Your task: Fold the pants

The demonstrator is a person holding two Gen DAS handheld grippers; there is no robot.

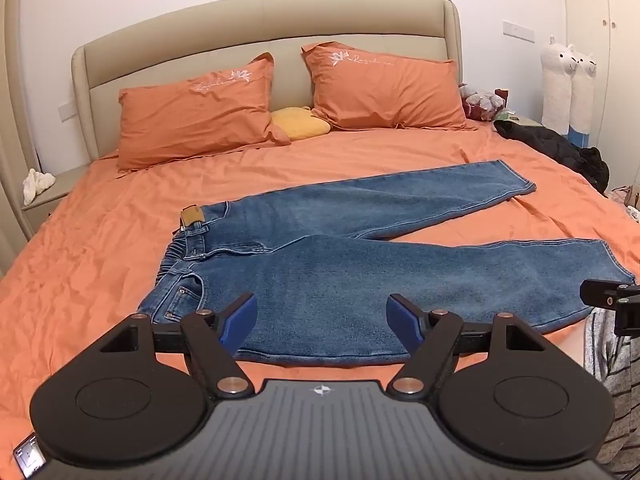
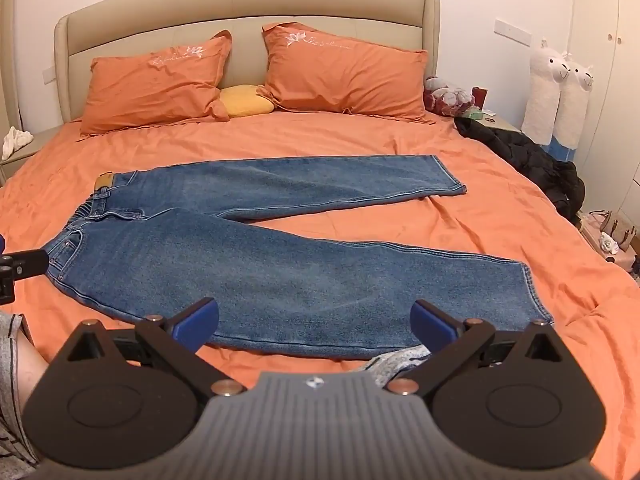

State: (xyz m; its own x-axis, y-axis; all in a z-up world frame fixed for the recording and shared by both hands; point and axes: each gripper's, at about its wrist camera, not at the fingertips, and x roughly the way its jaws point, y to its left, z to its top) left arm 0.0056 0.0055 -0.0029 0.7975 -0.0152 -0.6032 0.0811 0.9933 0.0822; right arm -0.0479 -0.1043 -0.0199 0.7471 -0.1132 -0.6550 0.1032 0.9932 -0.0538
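jeans: a pair of blue denim jeans (image 1: 340, 276) lies flat and unfolded on the orange bed sheet (image 1: 80, 264), waistband toward the left, both legs running out to the right.
legs: the two legs splay apart in a v; the far leg (image 2: 320, 178) angles toward the pillows, the near leg (image 2: 320, 280) lies along the bed's front edge.
waistband: a tan leather patch (image 1: 191, 215) shows at the far corner of the waist, with a gathered elastic stretch just below it.
left gripper: the left gripper (image 1: 322, 318) hangs over the near leg close to the waist end, its blue-padded fingers (image 1: 240, 320) spread wide with nothing between them.
right gripper: the right gripper (image 2: 314, 320) sits over the near leg's front edge, closer to the cuff, jaws likewise wide apart and holding nothing.
bed: two orange pillows (image 2: 344, 76) lean on a beige headboard (image 2: 248, 4), a yellow cushion (image 2: 244, 101) between them.
right side: a black garment (image 2: 524, 160) is heaped at the bed's edge, two white alpaca plush toys (image 2: 558, 96) standing behind it.
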